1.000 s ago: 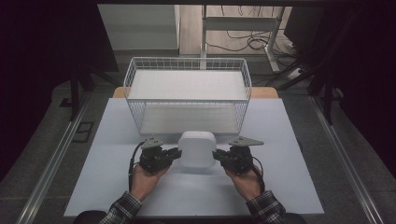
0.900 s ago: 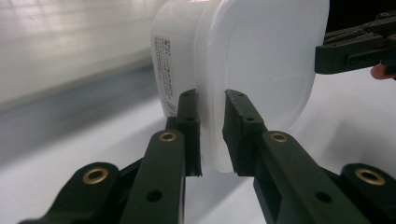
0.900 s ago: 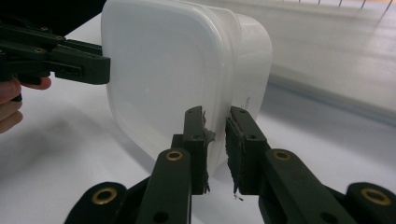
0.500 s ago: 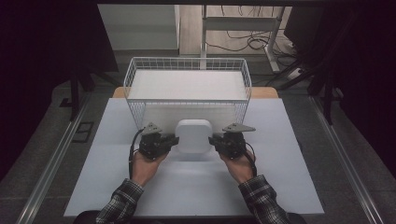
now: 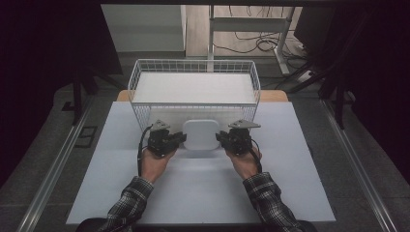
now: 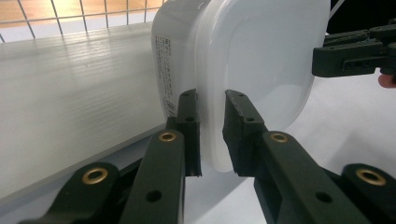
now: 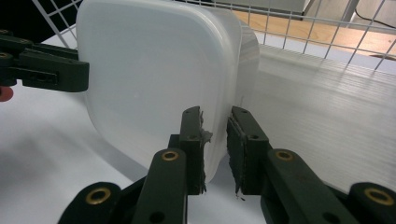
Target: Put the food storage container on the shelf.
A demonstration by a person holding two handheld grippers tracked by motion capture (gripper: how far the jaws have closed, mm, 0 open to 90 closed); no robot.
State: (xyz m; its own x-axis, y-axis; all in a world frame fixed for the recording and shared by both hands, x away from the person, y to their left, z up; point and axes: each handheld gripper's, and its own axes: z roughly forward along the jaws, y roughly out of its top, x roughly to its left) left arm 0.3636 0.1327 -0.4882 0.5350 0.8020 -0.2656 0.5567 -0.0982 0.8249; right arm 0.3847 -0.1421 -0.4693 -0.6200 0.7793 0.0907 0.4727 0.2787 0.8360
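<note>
White table (image 5: 203, 193) underneath, spread wide below both jaw pairs. Wire basket (image 5: 194, 72) just beyond the jaw tips, near wall almost against the far edge of the held thing, pale ribbed sheet lining its floor. Two forearms in checked sleeves reaching up from the near edge, roughly level, angled slightly inward toward each other, wrists straight, each hand wrapped around a gripper body from below. White plastic box (image 5: 201, 135) carried between the two grippers, lid up, lifted off the table, shadow just beneath it.

Left gripper (image 5: 178, 138) pointing inward to the right, jaws pinching the left rim of the box; in the left gripper view, lid lip of the box (image 6: 261, 60) wedged between the two black pads (image 6: 188, 122), printed label on the box side just past the left pad. Right gripper (image 5: 221, 137) pointing inward to the left, mirror pose, grey three-cornered plate on top. In the right gripper view, rim of the box (image 7: 159, 79) clamped between the jaws, frayed padding on the left pad (image 7: 194, 135) pressed against the lid. Opposite gripper tips seen at the far side of the box in each gripper view.
</note>
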